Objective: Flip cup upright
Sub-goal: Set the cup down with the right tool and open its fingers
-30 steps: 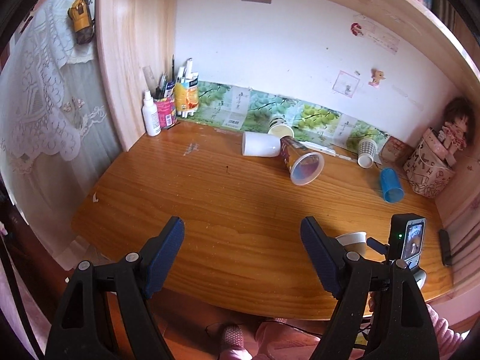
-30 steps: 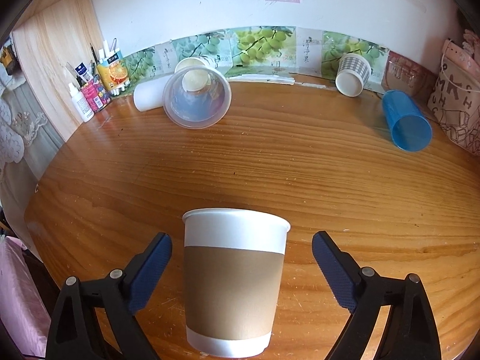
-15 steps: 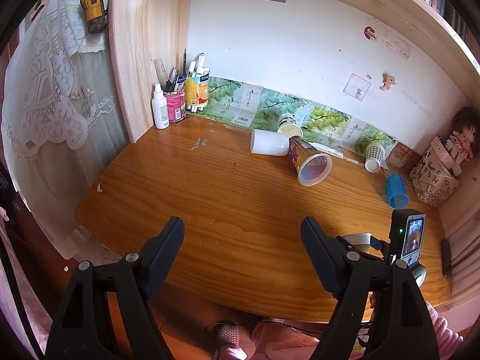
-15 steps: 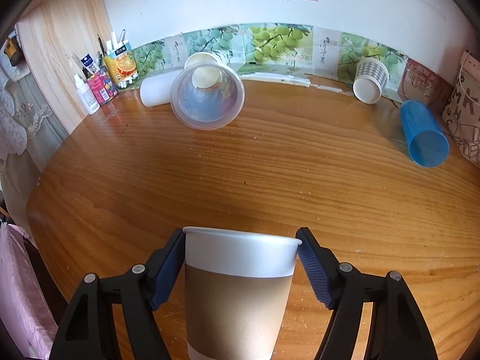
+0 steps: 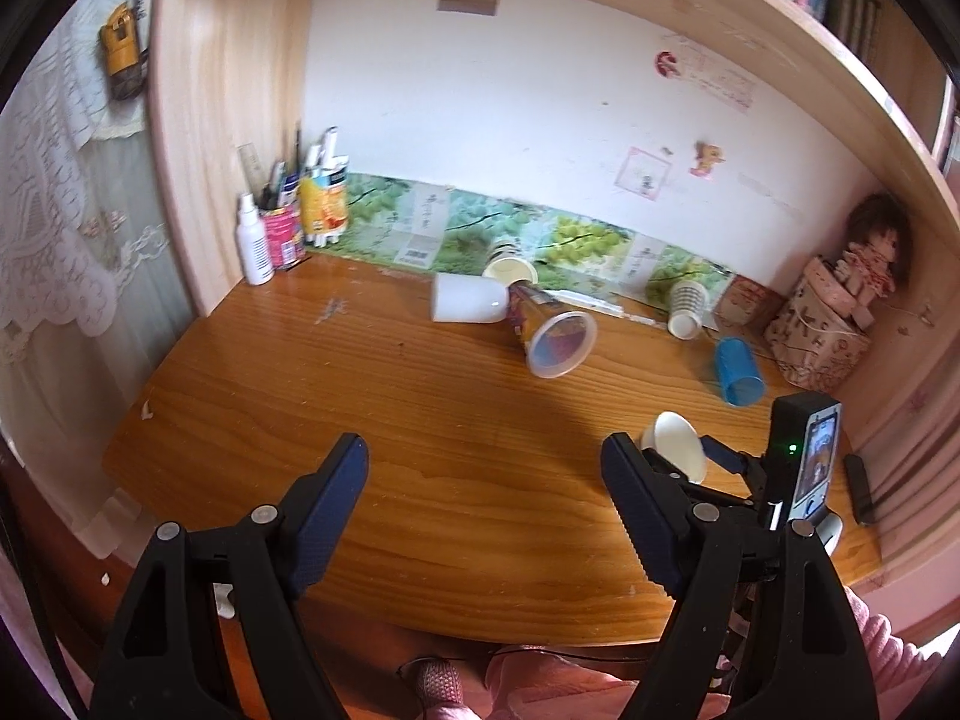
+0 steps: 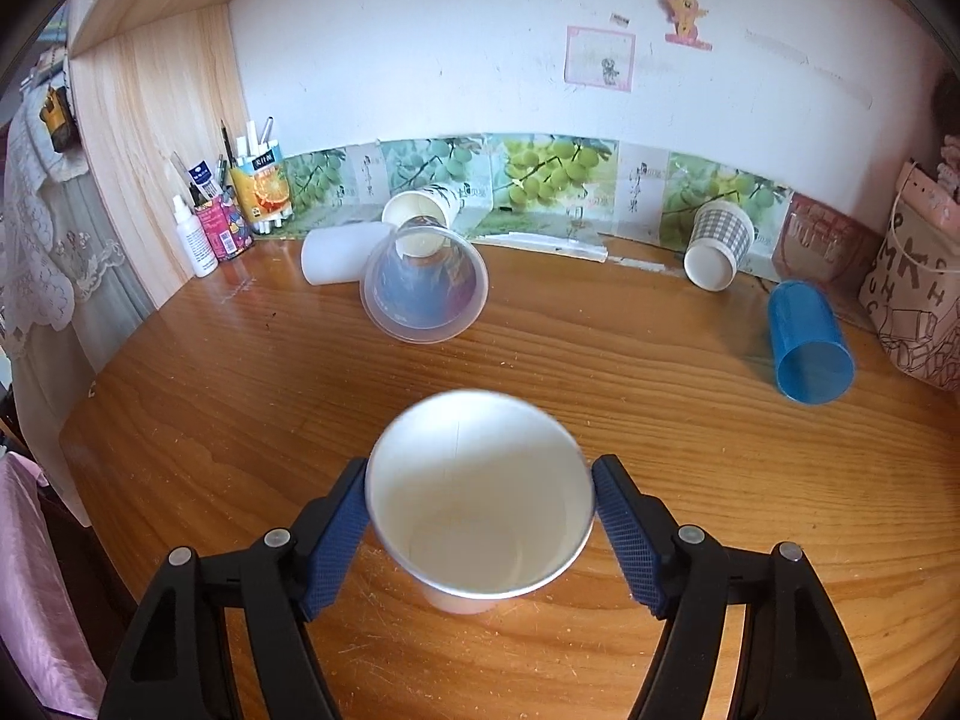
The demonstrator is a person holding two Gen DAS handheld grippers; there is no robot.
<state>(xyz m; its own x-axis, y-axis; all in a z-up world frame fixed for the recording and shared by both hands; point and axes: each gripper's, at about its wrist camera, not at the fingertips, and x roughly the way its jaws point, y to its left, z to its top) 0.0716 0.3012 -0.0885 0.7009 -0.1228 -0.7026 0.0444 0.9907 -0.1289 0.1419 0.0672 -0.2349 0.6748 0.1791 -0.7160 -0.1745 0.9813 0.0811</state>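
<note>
My right gripper [image 6: 480,516] is shut on a white paper cup [image 6: 480,504] near its rim. The cup is tilted, its open mouth turned toward the camera, its base low over the wooden desk [image 6: 600,372]. In the left wrist view the same cup [image 5: 675,447] shows at the right, tipped over in the right gripper, beside that gripper's camera unit [image 5: 807,462]. My left gripper [image 5: 486,504] is open and empty above the desk's front edge.
Several cups lie on their sides at the back: a clear printed cup [image 6: 423,288], a white cup [image 6: 342,252], a paper cup [image 6: 420,210], a checked cup [image 6: 717,246] and a blue cup [image 6: 807,342]. Pen holders [image 6: 240,210] stand back left, a bag [image 6: 912,300] at right.
My right gripper closed on the paper cup and tipped it from standing upside down to mouth-forward. My left gripper drew back and up a little, still open.
</note>
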